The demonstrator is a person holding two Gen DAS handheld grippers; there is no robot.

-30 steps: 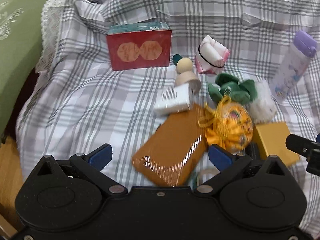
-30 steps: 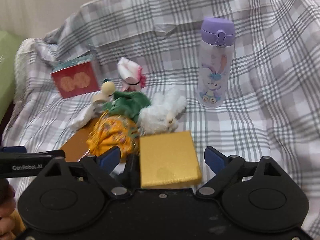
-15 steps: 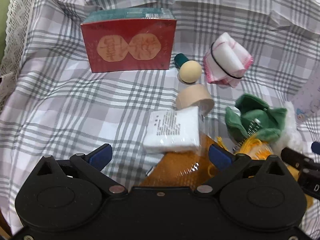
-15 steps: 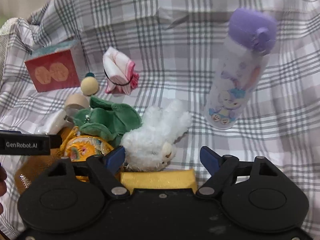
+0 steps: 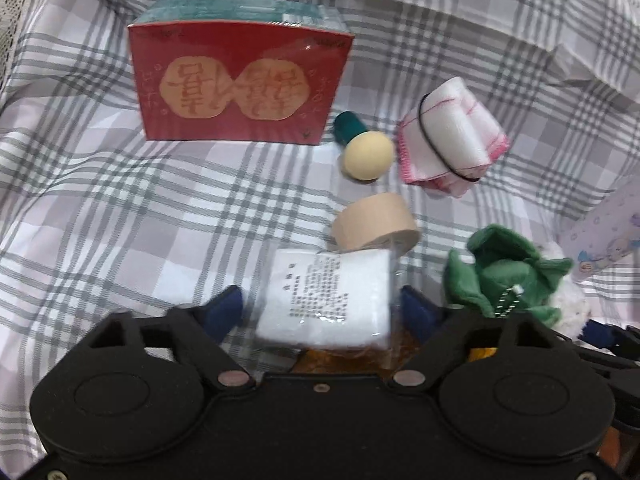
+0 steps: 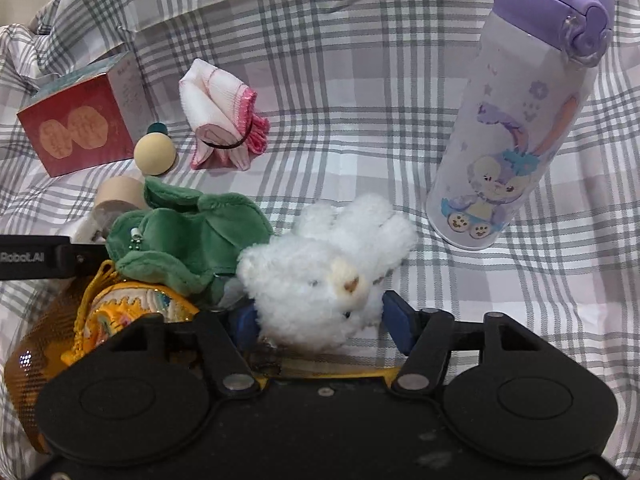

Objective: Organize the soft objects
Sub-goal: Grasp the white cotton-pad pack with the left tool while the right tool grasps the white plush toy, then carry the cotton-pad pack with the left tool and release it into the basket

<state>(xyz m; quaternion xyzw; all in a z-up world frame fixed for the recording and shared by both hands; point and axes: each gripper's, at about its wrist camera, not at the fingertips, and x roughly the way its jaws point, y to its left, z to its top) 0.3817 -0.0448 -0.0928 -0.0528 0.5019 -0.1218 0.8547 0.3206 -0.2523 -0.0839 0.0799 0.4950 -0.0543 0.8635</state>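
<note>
**Both grippers closing around soft items on the checked cloth**

Left wrist view: the left gripper (image 5: 322,310) pointed steeply down at the checked cloth (image 5: 120,220), its blue fingers (image 5: 224,308) on either side of a white packet in clear wrap (image 5: 326,300). The jaws were closing with the packet between them; a narrow gap showed at each pad, so no grip yet. The packet lay partly on an orange shiny pouch (image 5: 348,356). Just beyond it sat a roll of tan tape (image 5: 374,222), then a cream ball with a green cap (image 5: 366,156), a rolled white-and-pink cloth (image 5: 450,148) bound by a black band, and a red box (image 5: 240,80), closed, its contents unseen. A green plush (image 5: 504,276) lay at the right.

Right wrist view: the right gripper (image 6: 320,322) also angled steeply down, jaws closing around a white fluffy rabbit toy (image 6: 324,264); the blue pads pressed into its fur on both sides. The toy rested beside the green plush, above a yellow embroidered pouch (image 6: 128,308). A lavender bottle (image 6: 516,128), lid shut, stood well apart on the right
</note>
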